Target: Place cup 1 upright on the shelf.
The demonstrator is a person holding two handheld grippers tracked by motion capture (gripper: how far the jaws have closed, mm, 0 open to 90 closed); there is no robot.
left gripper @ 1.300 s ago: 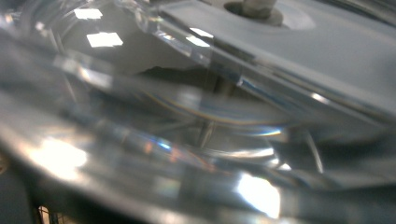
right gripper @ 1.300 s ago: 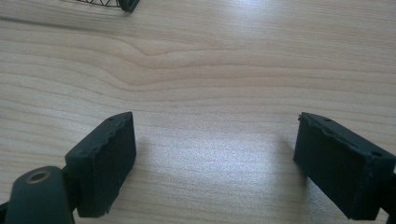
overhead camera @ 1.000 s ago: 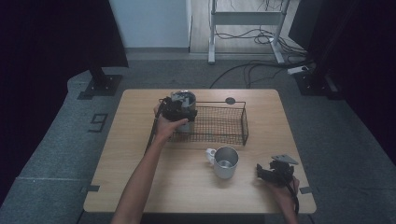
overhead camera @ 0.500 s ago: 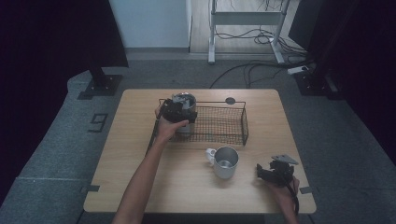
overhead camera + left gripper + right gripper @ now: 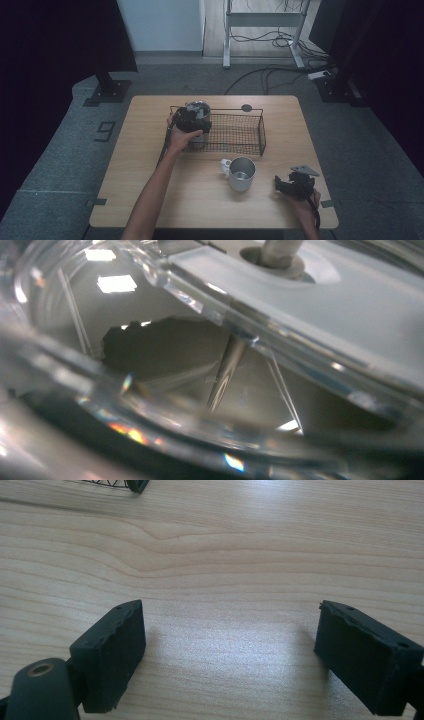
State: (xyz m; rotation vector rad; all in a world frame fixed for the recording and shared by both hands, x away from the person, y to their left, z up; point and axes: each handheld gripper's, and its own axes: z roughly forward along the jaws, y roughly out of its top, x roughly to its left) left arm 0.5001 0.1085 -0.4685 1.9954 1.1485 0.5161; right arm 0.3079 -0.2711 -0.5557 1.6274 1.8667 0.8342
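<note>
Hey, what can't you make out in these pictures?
- Left tongs: high view, open or shut unclear, hidden by hand and gripper body.
- Glass jar: left gripper view, too close and blurred; contents unclear.
- Wire basket: right gripper view, cut off by top edge.

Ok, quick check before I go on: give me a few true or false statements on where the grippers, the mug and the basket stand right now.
1. The right gripper has its jaws open over bare table. True.
2. The metal mug lies inside the wire basket. False: it stands on the table in front of the basket.
3. The left gripper is at the basket's left end. True.
4. The right gripper holds the mug. False: it is apart from it, nothing between its jaws.
</note>
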